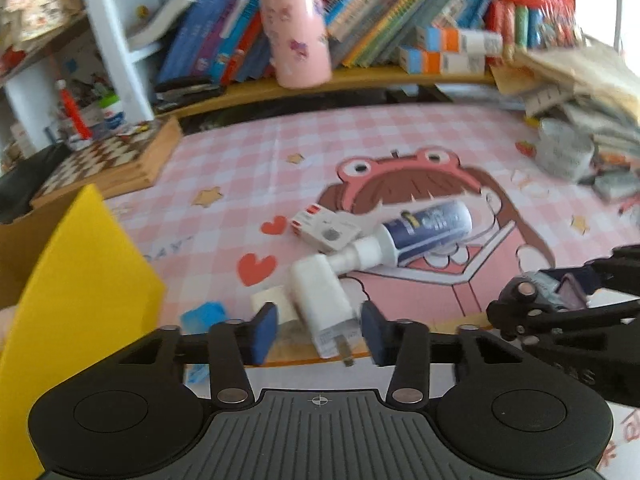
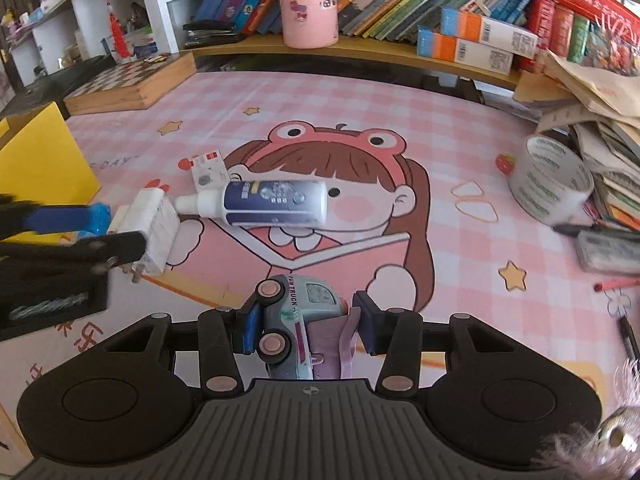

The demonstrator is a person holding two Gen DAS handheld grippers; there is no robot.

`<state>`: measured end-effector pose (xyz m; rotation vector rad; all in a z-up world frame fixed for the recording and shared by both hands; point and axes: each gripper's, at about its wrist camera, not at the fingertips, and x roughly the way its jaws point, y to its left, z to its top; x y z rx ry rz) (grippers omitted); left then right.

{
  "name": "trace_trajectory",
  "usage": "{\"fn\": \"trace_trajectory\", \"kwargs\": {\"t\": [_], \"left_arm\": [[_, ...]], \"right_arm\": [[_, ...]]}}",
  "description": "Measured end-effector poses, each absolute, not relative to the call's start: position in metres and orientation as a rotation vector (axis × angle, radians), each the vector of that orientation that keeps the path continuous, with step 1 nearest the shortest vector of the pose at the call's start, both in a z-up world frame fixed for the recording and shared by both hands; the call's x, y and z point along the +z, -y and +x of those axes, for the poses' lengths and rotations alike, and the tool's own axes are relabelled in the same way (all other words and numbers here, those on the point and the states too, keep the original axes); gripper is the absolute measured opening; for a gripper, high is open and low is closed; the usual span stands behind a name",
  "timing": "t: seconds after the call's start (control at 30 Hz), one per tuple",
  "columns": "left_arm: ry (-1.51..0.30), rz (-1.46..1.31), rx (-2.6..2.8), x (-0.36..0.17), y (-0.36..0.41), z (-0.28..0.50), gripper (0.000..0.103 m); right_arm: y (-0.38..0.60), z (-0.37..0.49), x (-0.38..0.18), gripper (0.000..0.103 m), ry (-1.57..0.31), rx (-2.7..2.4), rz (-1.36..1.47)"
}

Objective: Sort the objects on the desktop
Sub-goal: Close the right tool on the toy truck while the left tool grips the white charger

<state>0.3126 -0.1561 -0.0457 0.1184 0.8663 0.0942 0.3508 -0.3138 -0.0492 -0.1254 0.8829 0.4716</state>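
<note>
My left gripper (image 1: 319, 330) is open, its blue pads on either side of a white charger plug (image 1: 325, 304) lying on the pink desk mat; it also shows in the right wrist view (image 2: 150, 226). A blue and white bottle (image 2: 272, 203) lies on its side beyond the plug, with a small white card box (image 2: 209, 173) behind it. My right gripper (image 2: 306, 326) is closed around a grey toy truck (image 2: 298, 320) with pink wheels, lying on its side between the pads.
A yellow box (image 1: 76, 292) stands at the left. A chessboard box (image 2: 132, 84) sits at the back left, a tape roll (image 2: 550, 180) and stacked papers at the right. A pink cup (image 2: 306, 4) and books fill the shelf behind.
</note>
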Motion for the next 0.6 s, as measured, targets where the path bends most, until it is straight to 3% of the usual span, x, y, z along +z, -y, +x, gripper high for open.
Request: {"fn": "trace_trajectory", "kwargs": {"t": [0.23,0.6], "left_arm": [[-0.865,0.153,0.085,-0.054,0.162,0.326,0.026],[-0.899,0.125,0.05,-0.064,0.154,0.328,0.025]], "right_arm": [[0.313,0.343,-0.054,0.043,-0.875,0.464,-0.145],[0.315,0.338,-0.059,0.048,-0.875,0.451,-0.153]]}}
